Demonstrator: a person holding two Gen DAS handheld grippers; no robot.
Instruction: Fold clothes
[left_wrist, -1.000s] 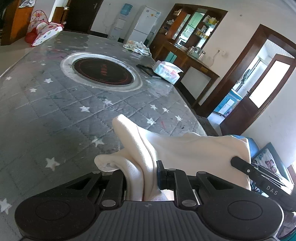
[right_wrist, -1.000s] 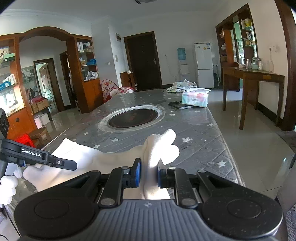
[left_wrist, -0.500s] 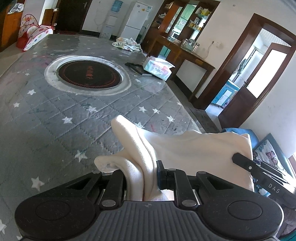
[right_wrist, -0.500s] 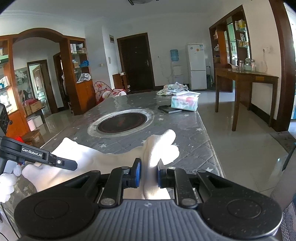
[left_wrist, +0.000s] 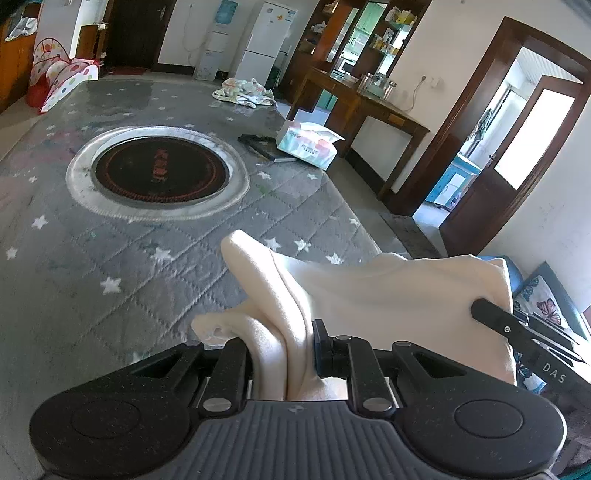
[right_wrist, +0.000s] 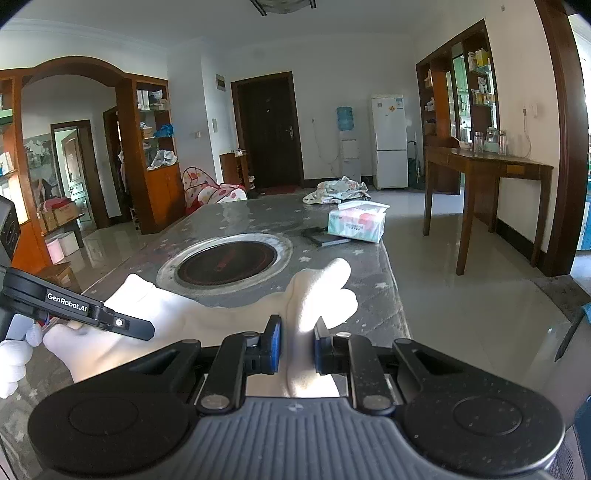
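A cream garment (left_wrist: 369, 295) hangs stretched between my two grippers above the near end of the grey star-patterned table (left_wrist: 147, 266). My left gripper (left_wrist: 284, 350) is shut on one bunched edge of it. My right gripper (right_wrist: 297, 347) is shut on the other edge (right_wrist: 317, 295). The right gripper shows at the right of the left wrist view (left_wrist: 517, 332). The left gripper shows at the left of the right wrist view (right_wrist: 92, 314), with the cloth (right_wrist: 177, 317) spanning between them.
A round black hotplate (left_wrist: 159, 171) is set into the table's middle. A tissue pack (left_wrist: 310, 142), a dark flat object (left_wrist: 266, 146) and a crumpled patterned cloth (left_wrist: 243, 90) lie at the far end. A wooden side table (right_wrist: 480, 173) stands right.
Both grippers have risen with the cloth still held; the view tilts up and more of the table's far end and room shows. The grips have not changed.
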